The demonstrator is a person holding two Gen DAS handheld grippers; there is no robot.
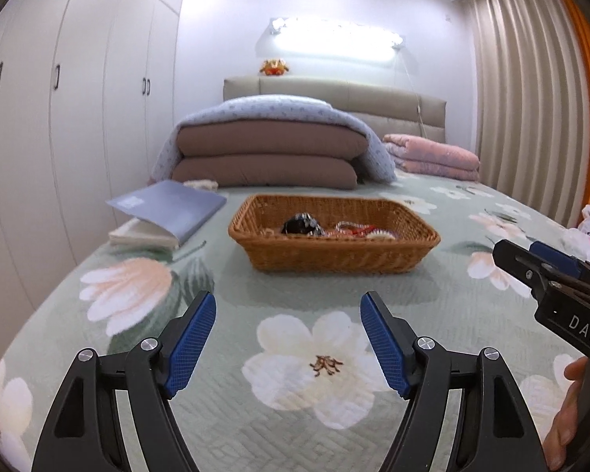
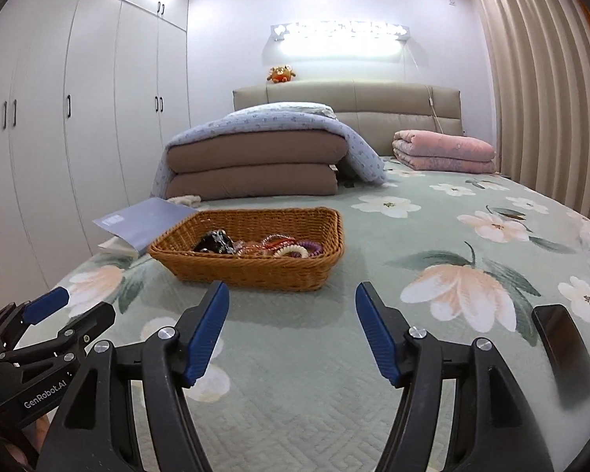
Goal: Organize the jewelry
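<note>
Hovering wide apart and empty, left tool [image 1: 288, 340] and right tool [image 2: 292, 330] face the jewelry basket [image 1: 334, 253] ahead.

- Left wrist view looks low along the floral green bedspread [image 1: 279, 287] toward the headboard.
- Right wrist view does likewise, just beside it; both share the brown woven wicker basket [image 1: 334, 253] [image 2: 251, 267].

A wicker basket [image 1: 334, 253] sits on the bedspread [image 1: 295, 413] with jewelry [image 2: 271, 247] in it. A book [image 1: 169, 208] lies to its left, folded quilts [image 1: 267, 153] behind it, a phone [image 2: 562, 348] to the right.
</note>
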